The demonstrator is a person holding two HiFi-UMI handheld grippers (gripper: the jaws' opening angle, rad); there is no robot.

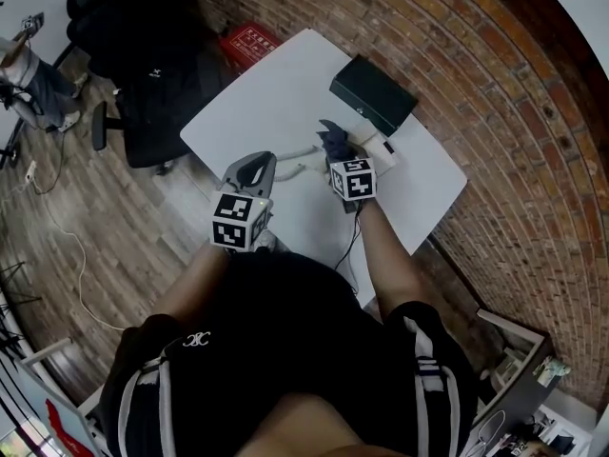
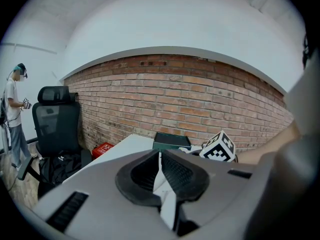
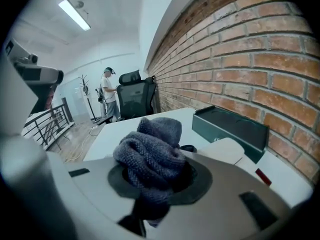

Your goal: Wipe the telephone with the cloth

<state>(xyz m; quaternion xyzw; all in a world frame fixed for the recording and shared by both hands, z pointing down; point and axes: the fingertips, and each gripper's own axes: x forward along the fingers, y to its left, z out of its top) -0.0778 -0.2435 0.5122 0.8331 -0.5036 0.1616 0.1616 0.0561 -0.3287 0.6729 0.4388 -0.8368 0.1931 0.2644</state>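
Note:
The white telephone (image 1: 378,147) lies on the white table (image 1: 276,93) in front of a dark green box (image 1: 373,93). My right gripper (image 1: 335,156) is shut on a bunched blue-grey cloth (image 1: 332,140), which is held at the telephone's left end. In the right gripper view the cloth (image 3: 152,151) fills the jaws, with the telephone (image 3: 235,149) just beyond on the right. My left gripper (image 1: 258,163) hovers over the table's near edge, left of the telephone. Its pads (image 2: 175,171) stand nearly together with nothing between them.
A white cord or handset part (image 1: 301,166) lies between the two grippers. A black office chair (image 1: 143,55) and a red box (image 1: 249,41) stand on the wooden floor left of the table. The brick wall (image 1: 495,112) runs behind. A person (image 1: 29,74) stands far left.

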